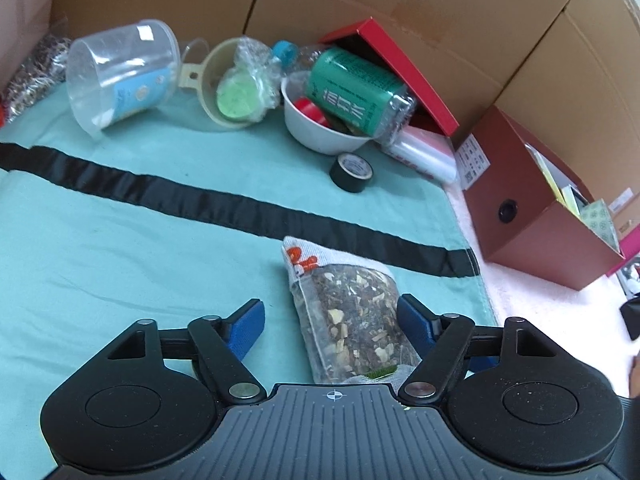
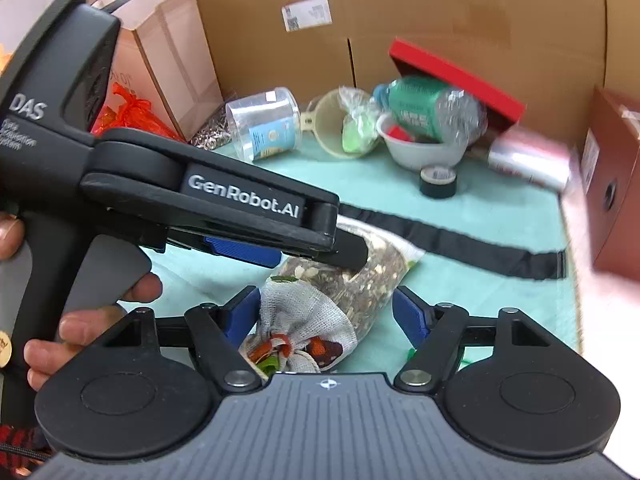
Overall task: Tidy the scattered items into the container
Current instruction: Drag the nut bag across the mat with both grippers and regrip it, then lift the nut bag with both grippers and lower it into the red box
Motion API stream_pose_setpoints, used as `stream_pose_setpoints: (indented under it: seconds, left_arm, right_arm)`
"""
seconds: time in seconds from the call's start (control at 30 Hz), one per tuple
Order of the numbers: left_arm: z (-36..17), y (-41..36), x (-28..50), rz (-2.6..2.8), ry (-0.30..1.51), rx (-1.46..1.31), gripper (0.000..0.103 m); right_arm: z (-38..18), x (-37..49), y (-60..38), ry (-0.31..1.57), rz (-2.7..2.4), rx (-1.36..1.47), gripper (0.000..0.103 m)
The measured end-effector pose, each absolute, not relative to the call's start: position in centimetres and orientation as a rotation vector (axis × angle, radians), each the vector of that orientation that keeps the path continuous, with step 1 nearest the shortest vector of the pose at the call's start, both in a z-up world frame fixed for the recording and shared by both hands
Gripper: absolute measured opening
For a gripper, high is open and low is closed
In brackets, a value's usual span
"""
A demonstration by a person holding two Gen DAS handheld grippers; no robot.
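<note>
Far ahead and left of the left gripper, a clear plastic jar lies on its side on the teal cloth, with a beige strainer holding a wrapped green puck just to its right. Straight ahead of the fingers sits a white bowl with a green-labelled plastic bottle leaning in it, under a tilted red box lid. A roll of black tape rests just in front of the bowl. A black strap runs across the cloth between those things and the fingers.

The left gripper's jaws stand wide apart. The pouch of dried herbs lies on the cloth between them, nearer the right finger; whether that pad touches it cannot be told, and the left pad is clear of it. Far right of the fingers stands the open reddish-brown box, the container, well apart from the pouch.

In the right wrist view, the right gripper also stands wide open, with the pouch's cloth end between its fingers, close to the left pad. The left gripper crosses from the left there, held by a hand, its fingers over the pouch's far end.
</note>
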State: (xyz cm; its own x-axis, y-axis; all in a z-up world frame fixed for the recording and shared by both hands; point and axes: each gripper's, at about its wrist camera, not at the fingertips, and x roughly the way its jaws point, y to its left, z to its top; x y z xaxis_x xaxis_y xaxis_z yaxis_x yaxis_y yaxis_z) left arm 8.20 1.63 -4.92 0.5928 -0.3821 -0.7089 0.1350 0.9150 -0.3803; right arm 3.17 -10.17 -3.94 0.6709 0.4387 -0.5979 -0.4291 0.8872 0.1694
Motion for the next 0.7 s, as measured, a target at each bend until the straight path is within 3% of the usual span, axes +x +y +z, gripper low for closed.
stream_pose_setpoints:
  seconds: [0.07,0.13,0.2,0.27,0.4,0.7]
  left_arm:
    - [-5.0,1.5,8.2,-0.328,0.888,-0.297,0.065]
    - [-4.9,1.3,8.2,-0.341,0.888,-0.295,0.063]
    - [-5.0,1.0,8.3,-0.339,0.893,-0.291,0.073]
    - [-5.3,0.9,8.5,-0.334,0.905,-0.297,0.074]
    - [-5.0,0.6,8.1,-0.362,0.909,-0.301,0.056]
    - [-2.0,-3.2,6.8,-0.389,0.856,-0.211,0.053]
  right_arm:
    - [-4.1,3.4,-10.3,0.688,0.494,0.033,0.072]
    - [-4.2,3.5,-10.1,0.69,0.49,0.022,0.072]
    - [-4.3,3.4,-10.0,0.691,0.487,0.014,0.071]
    - [-4.5,3.5,-10.1,0.691,0.486,0.014,0.069]
    - [-4.4,3.2,-10.2,0.685,0.492,0.02,0.06]
    - [-2.6,1.5,-12.6,0.625,0.477,0.042,0.057]
